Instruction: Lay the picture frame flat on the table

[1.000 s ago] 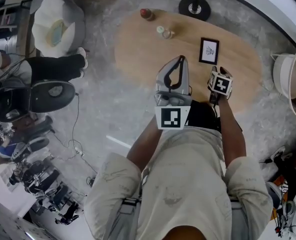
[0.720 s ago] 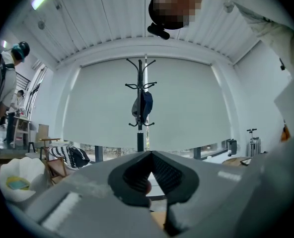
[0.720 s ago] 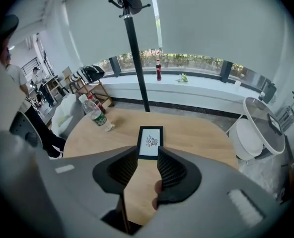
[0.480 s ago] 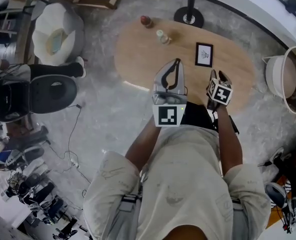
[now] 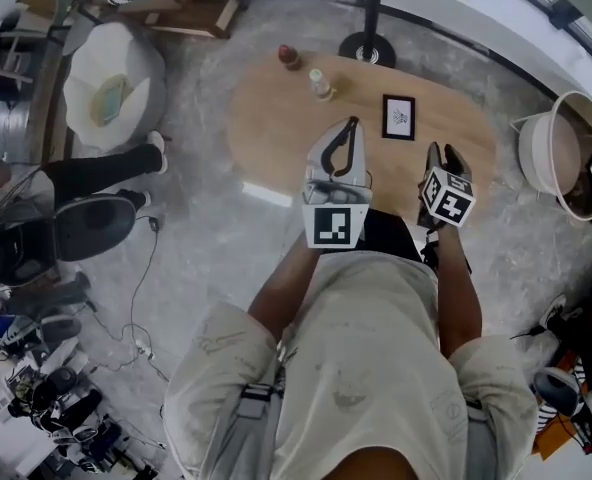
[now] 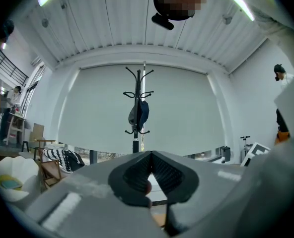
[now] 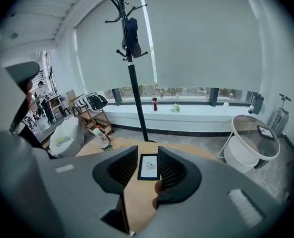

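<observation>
Right gripper (image 7: 148,153): jaws spread, nothing at the pads. The picture frame (image 7: 148,166) shows through the gap, straight ahead of the tips and well apart from them, with no contact. The frame sits on the wooden table (image 5: 276,118), toward its far side. It looks propped upright, face toward this gripper, with a black border and a white print.

Left gripper (image 6: 149,155): tips pressed together, empty, aimed up over the table at a coat stand (image 6: 138,110).

In the head view, the frame lies ahead and right of the left gripper's tips, and ahead and slightly left of the right gripper's. A clear bottle (image 5: 320,83) and a dark red bottle (image 5: 289,56) stand left of the frame, beyond the left gripper.
</observation>
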A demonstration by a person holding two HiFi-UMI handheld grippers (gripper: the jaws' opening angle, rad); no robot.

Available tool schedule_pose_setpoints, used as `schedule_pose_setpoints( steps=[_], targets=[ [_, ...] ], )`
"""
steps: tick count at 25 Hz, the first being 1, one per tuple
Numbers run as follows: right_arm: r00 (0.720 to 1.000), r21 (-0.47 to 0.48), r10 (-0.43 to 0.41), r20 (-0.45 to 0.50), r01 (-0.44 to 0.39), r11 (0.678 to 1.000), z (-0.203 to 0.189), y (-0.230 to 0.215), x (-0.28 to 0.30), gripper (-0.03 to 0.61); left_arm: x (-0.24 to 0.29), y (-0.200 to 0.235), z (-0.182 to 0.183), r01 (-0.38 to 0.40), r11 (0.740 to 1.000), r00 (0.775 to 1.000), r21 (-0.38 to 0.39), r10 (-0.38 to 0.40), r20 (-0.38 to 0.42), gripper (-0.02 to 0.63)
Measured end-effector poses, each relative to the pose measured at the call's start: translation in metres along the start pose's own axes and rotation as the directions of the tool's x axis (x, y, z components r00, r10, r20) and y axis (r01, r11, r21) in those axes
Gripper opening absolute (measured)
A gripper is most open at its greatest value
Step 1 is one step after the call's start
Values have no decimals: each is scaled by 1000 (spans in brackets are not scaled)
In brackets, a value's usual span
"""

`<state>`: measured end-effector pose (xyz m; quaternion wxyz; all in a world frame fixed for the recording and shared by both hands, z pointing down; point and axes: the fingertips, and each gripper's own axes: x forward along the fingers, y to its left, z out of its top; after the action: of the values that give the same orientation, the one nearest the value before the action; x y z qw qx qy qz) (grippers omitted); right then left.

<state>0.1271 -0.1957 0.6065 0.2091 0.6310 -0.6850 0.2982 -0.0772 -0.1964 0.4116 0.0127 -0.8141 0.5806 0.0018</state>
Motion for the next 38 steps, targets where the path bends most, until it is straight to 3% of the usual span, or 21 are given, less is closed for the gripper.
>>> schedule_pose_setpoints(
  steps=[9,16,22,34,38],
  targets=[
    [979,7,11,205,-12,1000,45,4,-67,127,-25,-6,22,18,1000,999,-16,-17,40,5],
    [929,-121,15,370,32,992,80,10,-120,129,-38,-17,41,18,1000,999,20,-19,51,5],
    [888,-170,39,459,44,984,100,32,-155,129,-51,-12,44,2,1000,999,19,-3,50,5],
    [747,-255,81,660,121,959,155,65,-239,129,-81,0,64,-23,999,998,39,21,59,5],
    [666,-250,115,737,111,962,164,78,-265,127,-87,3,71,-28,998,998,55,25,55,5]
  ],
)
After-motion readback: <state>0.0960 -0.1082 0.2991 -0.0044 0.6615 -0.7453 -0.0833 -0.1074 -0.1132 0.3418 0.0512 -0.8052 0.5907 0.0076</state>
